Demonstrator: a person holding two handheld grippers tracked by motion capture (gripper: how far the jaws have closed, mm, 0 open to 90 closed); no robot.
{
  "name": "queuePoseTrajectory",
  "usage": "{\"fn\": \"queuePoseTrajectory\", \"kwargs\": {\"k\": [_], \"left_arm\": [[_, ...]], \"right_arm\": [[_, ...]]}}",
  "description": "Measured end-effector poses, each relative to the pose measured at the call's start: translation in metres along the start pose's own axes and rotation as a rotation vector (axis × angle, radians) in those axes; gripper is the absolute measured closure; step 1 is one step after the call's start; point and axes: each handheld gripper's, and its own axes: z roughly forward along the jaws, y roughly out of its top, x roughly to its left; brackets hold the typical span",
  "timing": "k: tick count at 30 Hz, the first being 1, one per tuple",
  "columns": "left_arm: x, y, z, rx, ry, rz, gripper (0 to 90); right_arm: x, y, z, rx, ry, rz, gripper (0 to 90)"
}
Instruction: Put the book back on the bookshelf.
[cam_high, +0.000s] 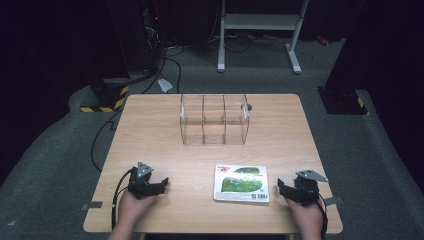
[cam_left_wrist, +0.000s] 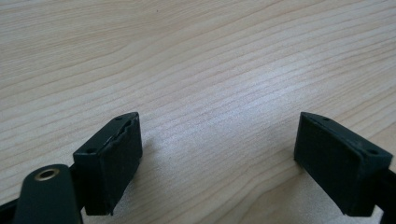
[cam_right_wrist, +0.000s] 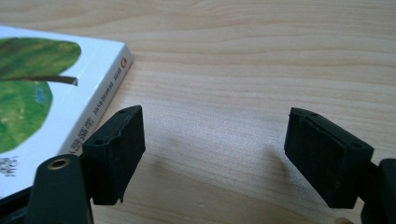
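Left gripper (cam_high: 150, 184) and right gripper (cam_high: 295, 192) are rested on the table (cam_high: 150, 145), jaws wide, nothing held. Book (cam_high: 242, 183) lies flat between them, beside the right. Likely gripped by its edge, then stood in the rack (cam_high: 214, 119) beyond.

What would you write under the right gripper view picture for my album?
Open right tool resting low over the wooden table, beside a white book with a green leaf cover.

High view overlooks the table (cam_high: 150, 130); gripper views skim it closely.
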Motion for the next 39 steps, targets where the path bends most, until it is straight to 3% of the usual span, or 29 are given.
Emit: {"fn": "queuePoseTrajectory", "kwargs": {"k": [6,10,15,20,26,34,39], "left_arm": [[0.002,0.003,0.0,0.014,-0.005,0.006,17.7],[-0.001,0.002,-0.004,-0.002,-0.017,-0.009,17.7],[-0.005,0.006,-0.006,-0.023,-0.056,-0.024,17.6],[-0.011,0.01,-0.008,-0.05,-0.1,-0.041,17.5],[-0.031,0.014,-0.006,-0.055,-0.155,-0.022,16.4],[-0.07,0.02,0.001,-0.06,-0.206,0.062,15.9],[-0.092,0.022,0.003,-0.062,-0.286,0.054,15.9]], "right_arm": [[0.002,0.006,-0.018,-0.053,0.009,-0.009,20.6],[0.008,0.007,-0.024,-0.061,0.018,-0.022,20.8],[0.02,0.007,-0.025,-0.062,0.06,-0.039,20.4],[0.035,0.005,-0.021,-0.043,0.132,-0.053,22.2],[0.054,0.002,-0.014,0.0,0.18,-0.076,22.5],[0.068,-0.001,-0.008,0.036,0.207,-0.089,24.0],[0.072,-0.004,-0.002,0.06,0.214,-0.098,23.9]]}}
